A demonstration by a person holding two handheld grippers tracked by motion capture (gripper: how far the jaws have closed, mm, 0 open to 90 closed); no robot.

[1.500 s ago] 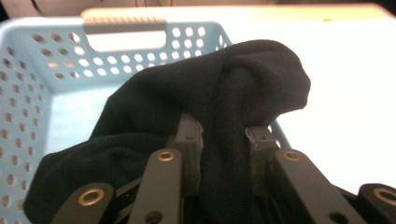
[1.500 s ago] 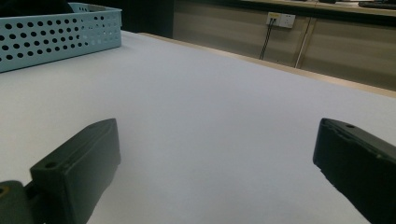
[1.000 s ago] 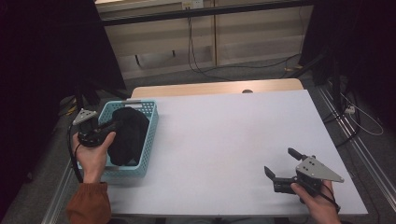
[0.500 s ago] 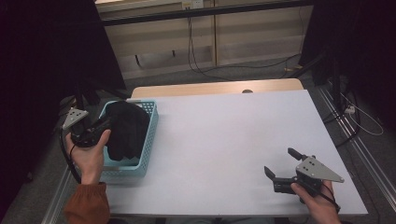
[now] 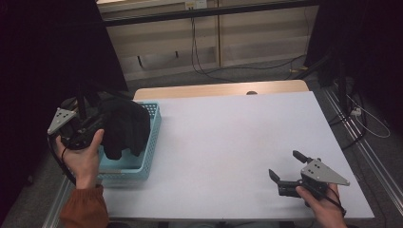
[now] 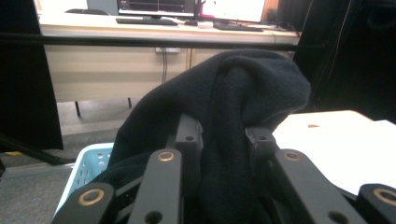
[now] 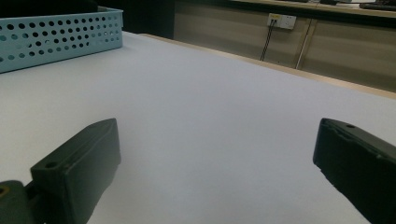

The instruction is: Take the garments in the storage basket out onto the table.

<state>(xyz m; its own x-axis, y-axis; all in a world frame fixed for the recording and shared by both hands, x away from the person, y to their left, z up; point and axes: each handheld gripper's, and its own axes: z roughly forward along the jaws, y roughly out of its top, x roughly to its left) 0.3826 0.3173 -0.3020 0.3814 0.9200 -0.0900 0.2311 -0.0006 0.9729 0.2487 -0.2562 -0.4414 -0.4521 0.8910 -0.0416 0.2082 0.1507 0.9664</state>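
the left gripper is squeezing a bunch of the black cloth between its jaws and holding it up over the light blue basket, which is sitting at the left side of the white table; part of the cloth is hanging down into the basket. the right gripper is sitting low near the front right corner of the table, far from the basket, with its jaws spread wide and nothing between them.

Beyond the white table stands a beige desk bearing monitors, cables trailing on grey floor.
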